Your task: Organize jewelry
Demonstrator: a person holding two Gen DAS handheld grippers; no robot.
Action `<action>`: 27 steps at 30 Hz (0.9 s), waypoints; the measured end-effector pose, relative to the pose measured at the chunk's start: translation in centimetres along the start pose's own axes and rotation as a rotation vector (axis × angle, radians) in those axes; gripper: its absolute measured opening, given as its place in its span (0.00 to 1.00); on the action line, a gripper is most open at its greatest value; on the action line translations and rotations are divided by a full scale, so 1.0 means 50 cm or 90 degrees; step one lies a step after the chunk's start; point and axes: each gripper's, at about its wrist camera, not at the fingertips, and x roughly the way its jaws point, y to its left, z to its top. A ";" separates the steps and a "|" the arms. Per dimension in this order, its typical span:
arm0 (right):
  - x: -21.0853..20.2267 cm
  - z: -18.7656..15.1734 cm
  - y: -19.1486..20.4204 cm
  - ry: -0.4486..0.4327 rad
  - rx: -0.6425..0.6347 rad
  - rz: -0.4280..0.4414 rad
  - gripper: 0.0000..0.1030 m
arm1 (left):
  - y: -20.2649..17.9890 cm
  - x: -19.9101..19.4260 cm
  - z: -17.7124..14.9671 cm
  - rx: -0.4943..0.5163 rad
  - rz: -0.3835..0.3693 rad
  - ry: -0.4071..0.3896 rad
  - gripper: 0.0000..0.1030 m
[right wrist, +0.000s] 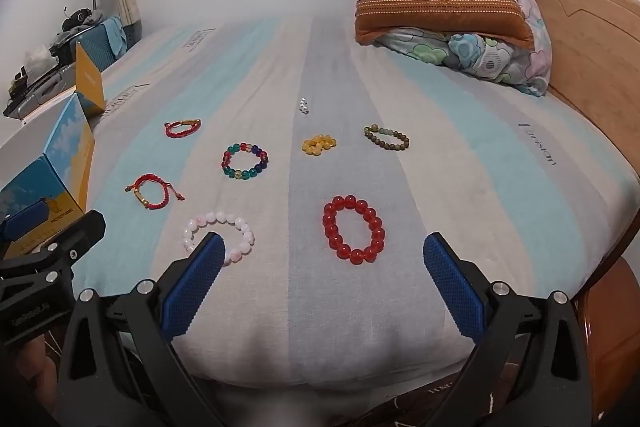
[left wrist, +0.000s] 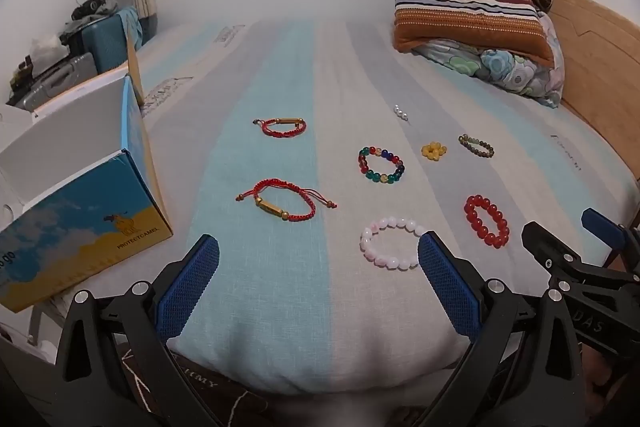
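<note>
Several bracelets lie on the striped bedspread. In the left wrist view: a red cord bracelet nearest, a second one beyond, a multicoloured bead bracelet, a pink one, a red bead one. My left gripper is open and empty, short of them. In the right wrist view the red bead bracelet lies just ahead of my open, empty right gripper; the pink one is partly behind its left finger.
An open blue and yellow box stands at the left on the bed. Yellow beads, a green-brown bracelet and small clear beads lie further back. Folded quilts and a wooden headboard are at the right.
</note>
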 end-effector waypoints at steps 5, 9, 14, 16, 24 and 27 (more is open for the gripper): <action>-0.001 -0.001 0.000 0.002 -0.001 0.009 0.93 | 0.000 0.002 -0.003 0.000 0.003 0.000 0.95; -0.002 -0.001 0.002 0.003 -0.001 0.011 0.93 | 0.000 0.003 -0.003 0.001 0.004 0.001 0.95; -0.001 -0.003 0.002 0.002 0.000 0.011 0.93 | 0.002 0.004 -0.005 0.006 0.004 0.005 0.95; -0.001 -0.002 0.002 0.003 0.000 0.010 0.93 | 0.003 0.004 -0.005 0.006 0.004 0.004 0.95; 0.000 -0.001 -0.001 0.003 0.001 0.010 0.93 | 0.004 0.005 -0.006 0.006 0.002 0.006 0.95; -0.001 -0.001 0.000 0.001 0.000 0.007 0.93 | 0.004 0.004 -0.006 0.005 0.000 0.006 0.95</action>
